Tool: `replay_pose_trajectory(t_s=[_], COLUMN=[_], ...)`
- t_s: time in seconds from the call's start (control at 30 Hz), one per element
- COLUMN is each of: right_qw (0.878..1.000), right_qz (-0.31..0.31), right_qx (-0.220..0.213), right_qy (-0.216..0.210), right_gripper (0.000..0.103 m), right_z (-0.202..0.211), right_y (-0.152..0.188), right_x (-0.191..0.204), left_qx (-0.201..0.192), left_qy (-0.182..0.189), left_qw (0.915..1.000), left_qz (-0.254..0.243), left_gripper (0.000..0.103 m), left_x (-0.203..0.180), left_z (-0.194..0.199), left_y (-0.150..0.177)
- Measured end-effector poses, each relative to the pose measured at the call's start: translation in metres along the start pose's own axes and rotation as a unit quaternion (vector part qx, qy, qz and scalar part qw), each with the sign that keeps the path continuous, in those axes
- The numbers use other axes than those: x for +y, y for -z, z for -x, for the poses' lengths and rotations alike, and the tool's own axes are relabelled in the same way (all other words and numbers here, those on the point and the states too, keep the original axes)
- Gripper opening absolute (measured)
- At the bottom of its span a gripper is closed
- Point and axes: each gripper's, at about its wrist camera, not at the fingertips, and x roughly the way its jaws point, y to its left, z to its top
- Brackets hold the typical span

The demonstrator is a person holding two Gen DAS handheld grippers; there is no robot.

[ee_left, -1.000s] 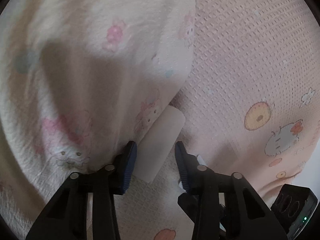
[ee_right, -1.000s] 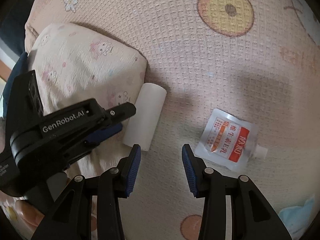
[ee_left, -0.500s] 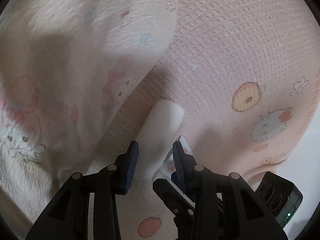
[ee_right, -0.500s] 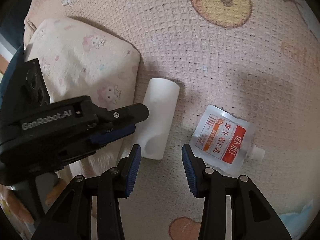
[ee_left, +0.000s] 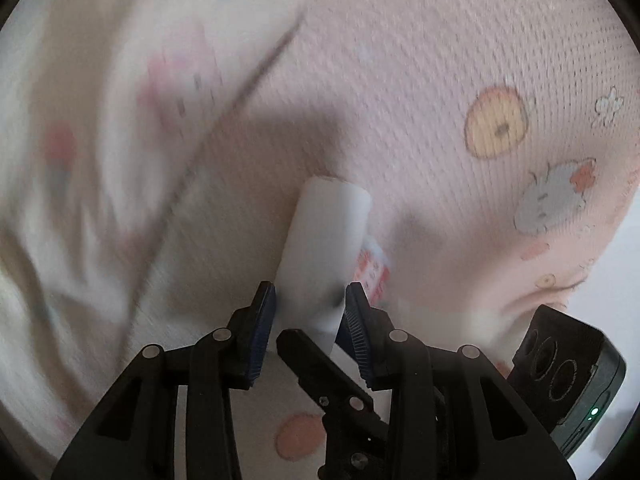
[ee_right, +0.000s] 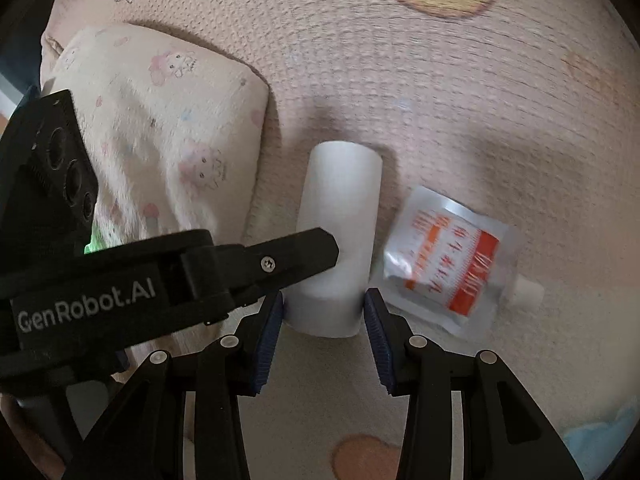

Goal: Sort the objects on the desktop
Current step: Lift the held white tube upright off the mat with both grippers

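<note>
Dragged clear of the pillow [ee_right: 160, 128]: roll [ee_right: 340, 236], clamped in left gripper [ee_left: 310, 300], long axis pointing away. Straddled by right gripper [ee_right: 324, 308], still unclenched.

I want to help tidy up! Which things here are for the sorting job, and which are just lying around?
For the job:
- white roll, gripped by the left gripper
- spouted pouch with orange label, lying beside the roll
- right gripper, open around the roll's near end

Just lying there:
- cartoon-print pillow
- pink blanket underneath everything
</note>
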Motion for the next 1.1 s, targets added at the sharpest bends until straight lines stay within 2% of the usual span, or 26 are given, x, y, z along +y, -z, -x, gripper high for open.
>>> replay_pose_trajectory(t_s=[0.13, 0.27, 0.47, 0.53, 0.63, 0.77, 0.9, 1.0, 1.1], right_qw=[1.0, 0.999, 0.998, 0.997, 0.996, 0.996, 0.995, 0.994, 0.993], right_qz=[0.0, -0.029, -0.057, -0.069, -0.061, -0.06, -0.078, -0.086, -0.099], right_qx=[0.001, -0.002, -0.003, 0.0, 0.01, 0.015, 0.022, 0.029, 0.03], right_qy=[0.017, 0.028, 0.039, 0.043, 0.06, 0.07, 0.062, 0.06, 0.05], right_gripper=[0.039, 0.039, 0.039, 0.039, 0.039, 0.039, 0.039, 0.039, 0.039], right_z=[0.013, 0.029, 0.058, 0.066, 0.075, 0.09, 0.12, 0.128, 0.132], right_y=[0.017, 0.038, 0.075, 0.074, 0.096, 0.126, 0.173, 0.196, 0.214], right_x=[-0.01, -0.027, -0.045, -0.057, -0.054, -0.055, -0.068, -0.069, -0.067], left_qx=[0.027, 0.033, 0.075, 0.091, 0.111, 0.121, 0.136, 0.141, 0.144], left_qy=[0.007, -0.005, 0.005, 0.014, 0.033, 0.05, 0.039, 0.03, 0.031], left_qw=[0.9994, 0.9963, 0.984, 0.9829, 0.9836, 0.9802, 0.976, 0.9733, 0.9741], left_qz=[-0.021, -0.079, -0.161, -0.16, -0.138, -0.148, -0.166, -0.179, -0.172], left_gripper=[0.039, 0.039, 0.038, 0.037, 0.037, 0.037, 0.037, 0.037, 0.037], left_x=[-0.008, -0.032, -0.052, -0.05, -0.043, -0.047, -0.045, -0.044, -0.04], left_z=[-0.009, -0.021, -0.025, -0.027, -0.027, -0.024, -0.024, -0.019, -0.014], left_y=[0.02, 0.058, 0.091, 0.103, 0.125, 0.157, 0.195, 0.214, 0.229])
